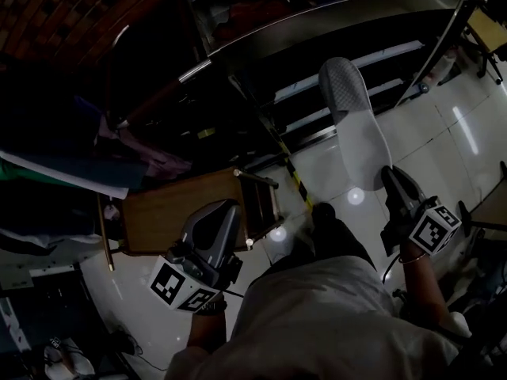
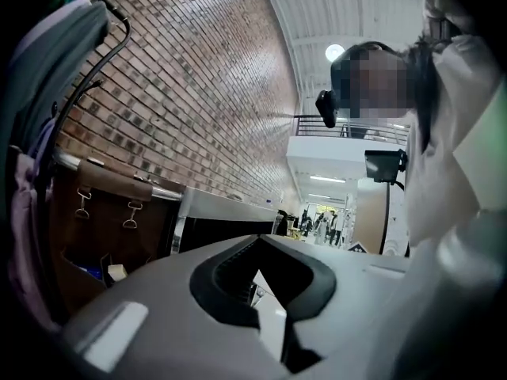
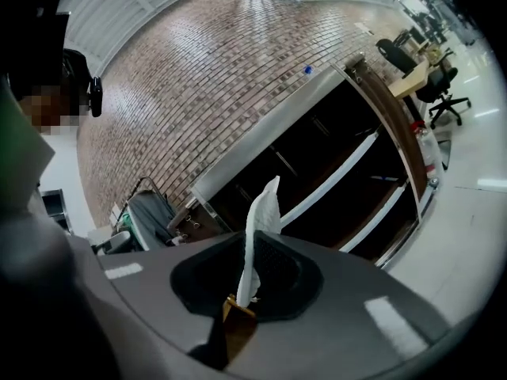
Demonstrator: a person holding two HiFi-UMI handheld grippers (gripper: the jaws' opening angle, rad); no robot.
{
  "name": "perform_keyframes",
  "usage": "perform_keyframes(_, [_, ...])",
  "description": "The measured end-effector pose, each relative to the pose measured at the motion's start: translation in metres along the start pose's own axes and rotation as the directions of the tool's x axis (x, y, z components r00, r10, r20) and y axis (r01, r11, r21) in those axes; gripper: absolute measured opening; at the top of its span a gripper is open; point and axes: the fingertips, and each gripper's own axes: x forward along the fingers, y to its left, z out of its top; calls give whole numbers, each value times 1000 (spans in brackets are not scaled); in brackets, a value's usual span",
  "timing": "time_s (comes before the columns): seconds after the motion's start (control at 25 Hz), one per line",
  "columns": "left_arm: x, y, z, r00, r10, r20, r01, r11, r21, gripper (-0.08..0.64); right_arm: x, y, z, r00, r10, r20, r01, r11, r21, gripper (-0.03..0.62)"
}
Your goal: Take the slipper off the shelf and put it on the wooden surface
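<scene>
1. While we look down in the head view, our right gripper (image 1: 394,182) sits at the right, its jaws clamped on the white end of the slipper (image 1: 356,125).
2. We hold the slipper in the air. It reaches away from us, with its grey end farthest out, in front of the dark shelf (image 1: 341,14) and above the pale glossy floor (image 1: 444,141).
3. Seen from the right gripper view, the slipper is edge-on, a thin white strip standing up between the two dark pads, which press on it from both sides. The shelf's open front lies behind it.
4. We cannot tell whether the slipper's far tip touches the shelf. The slipper is well apart from the wooden worktop (image 1: 170,212).
5. Our left gripper (image 1: 222,212) is low at the left, just beside the worktop's near right corner. In the left gripper view its jaws meet at the tips, with nothing between them.
6. The worktop is a small brown surface left of centre, with dark clutter on its far side.
7. A strip of yellow-and-black tape (image 1: 297,180) runs along the floor between the worktop and the slipper.
8. A brick wall (image 3: 222,54) rises behind the shelf, and office chairs (image 3: 428,77) stand near the shelf's far end.
9. In the left gripper view a rack with a grey garment (image 2: 55,70) stands against the same brick wall.
</scene>
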Motion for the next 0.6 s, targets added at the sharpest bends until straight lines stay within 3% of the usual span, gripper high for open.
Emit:
perform_keyframes(0.12, [-42,-8,-2,1000,-12,8,12,1000,1,-4,-21,32,-20,1000,-17,19,17,999,-35,31])
perform_keyframes(0.36, [-131,-2,-13,998,22,50,-18,996,-82,-3,-73,79,-57,993,-104,64,108,993,-56,31])
perform_keyframes(0.48, [-161,-12,-18,997,-4,79,13,994,-107,-5,-96,106,-73,991,-100,84,106,992,-73,31])
perform_keyframes(0.6, [-178,-36,-6,991,-29,127,40,995,-86,-5,-117,130,-79,993,-68,94,77,992,-97,31])
